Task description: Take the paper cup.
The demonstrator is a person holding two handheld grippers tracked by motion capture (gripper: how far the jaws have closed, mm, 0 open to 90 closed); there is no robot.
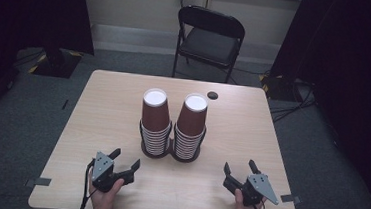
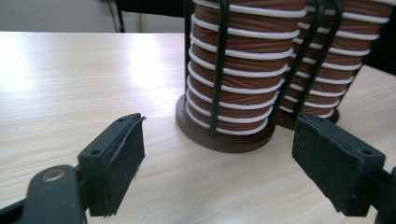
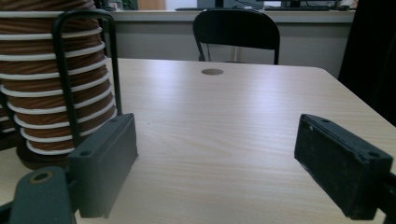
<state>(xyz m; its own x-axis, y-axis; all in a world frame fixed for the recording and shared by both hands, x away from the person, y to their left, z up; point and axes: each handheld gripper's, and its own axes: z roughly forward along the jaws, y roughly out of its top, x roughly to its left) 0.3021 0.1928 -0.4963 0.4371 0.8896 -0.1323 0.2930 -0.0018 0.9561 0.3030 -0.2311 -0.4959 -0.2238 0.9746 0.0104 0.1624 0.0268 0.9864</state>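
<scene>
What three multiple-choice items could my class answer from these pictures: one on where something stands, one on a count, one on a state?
1. Where does the folding chair stand?
A. Beyond the far edge of the table
B. On the table
C. Beside the person's left hand

2. How many stacks of brown paper cups are there?
A. One
B. Two
C. Four

3. How do the jaws of the left gripper stand?
A. Shut on a cup
B. Shut on nothing
C. Open, holding nothing

Answers: 1 A, the chair is on the floor behind the table. 2 B, a left cup stack and a right cup stack stand side by side in a black wire holder. 3 C, the left gripper view shows a wide gap between its pads, with bare tabletop between them.
</scene>
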